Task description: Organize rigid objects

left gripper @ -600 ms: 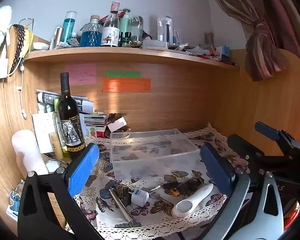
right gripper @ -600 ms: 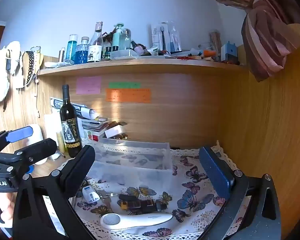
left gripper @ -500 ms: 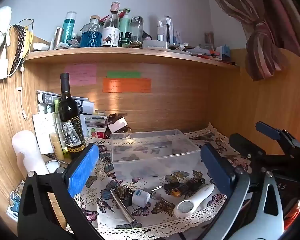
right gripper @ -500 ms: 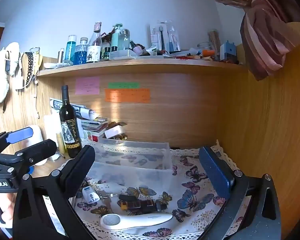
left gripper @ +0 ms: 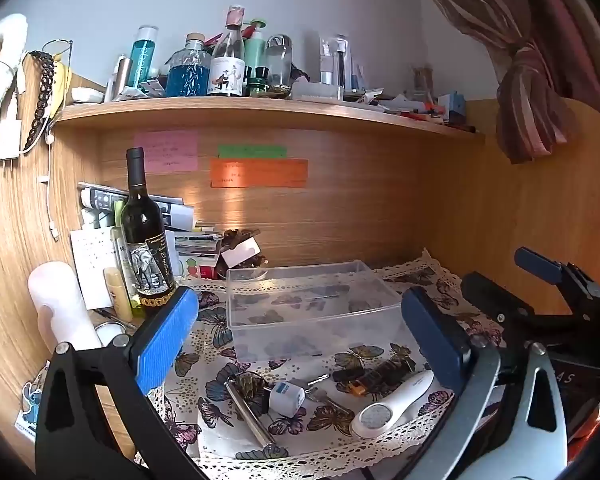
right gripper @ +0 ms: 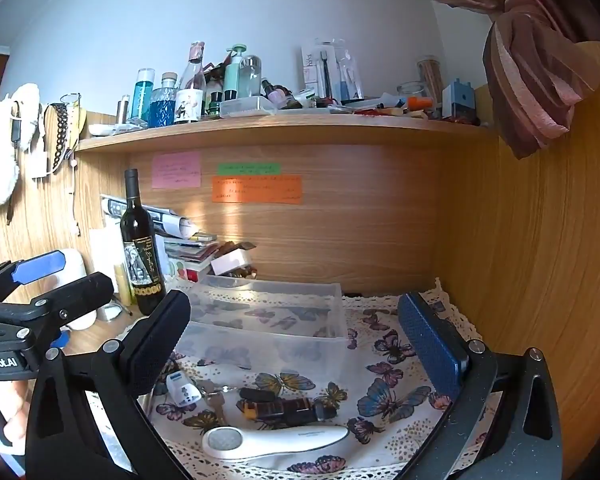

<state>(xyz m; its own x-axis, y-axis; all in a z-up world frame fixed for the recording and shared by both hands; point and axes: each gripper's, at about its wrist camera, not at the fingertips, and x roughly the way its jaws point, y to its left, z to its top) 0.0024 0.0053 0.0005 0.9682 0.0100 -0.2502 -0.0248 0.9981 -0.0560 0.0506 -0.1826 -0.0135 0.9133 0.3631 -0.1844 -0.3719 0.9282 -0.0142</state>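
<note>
Both my hand-held grippers, left [left gripper: 300,334] and right [right gripper: 296,338], hung spread wide, empty. Clear plastic box [left gripper: 308,306] sat behind the white handheld callus remover [left gripper: 392,404] near the bench's front edge; a clumsy pinch risked nudging it off.

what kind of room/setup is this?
Probably a home or dorm desk nook: a wooden shelf crowded with toiletry bottles, sticky notes on the back panel, and a butterfly tablecloth under a clear plastic bin.
</note>
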